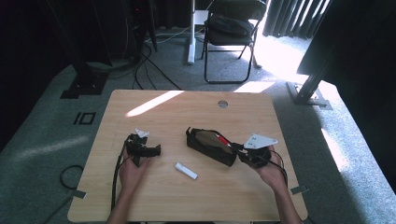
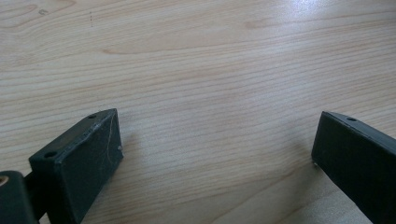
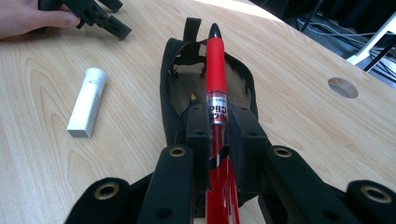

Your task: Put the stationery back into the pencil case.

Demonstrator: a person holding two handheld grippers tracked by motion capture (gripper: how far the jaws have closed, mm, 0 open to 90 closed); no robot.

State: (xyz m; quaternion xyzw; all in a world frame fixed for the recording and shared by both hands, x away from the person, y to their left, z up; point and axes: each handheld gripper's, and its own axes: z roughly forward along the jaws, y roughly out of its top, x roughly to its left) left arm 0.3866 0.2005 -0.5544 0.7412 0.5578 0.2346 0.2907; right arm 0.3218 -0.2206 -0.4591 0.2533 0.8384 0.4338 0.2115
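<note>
Right claw (image 3: 217, 135) clamped on red pen (image 3: 215, 60) over open black pouch (image 3: 170, 79), left claw (image 2: 215, 154) wide, bare table (image 2: 196, 56) between.

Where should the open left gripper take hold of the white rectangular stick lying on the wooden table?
Grip the white rectangular stick at mid-length, coming down from above with the left gripper fingers across its narrow width. It lies flat with bare table on both long sides, apart from the black pouch.

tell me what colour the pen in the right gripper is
Red with a black tip; the pen shows best in the right gripper view.
</note>
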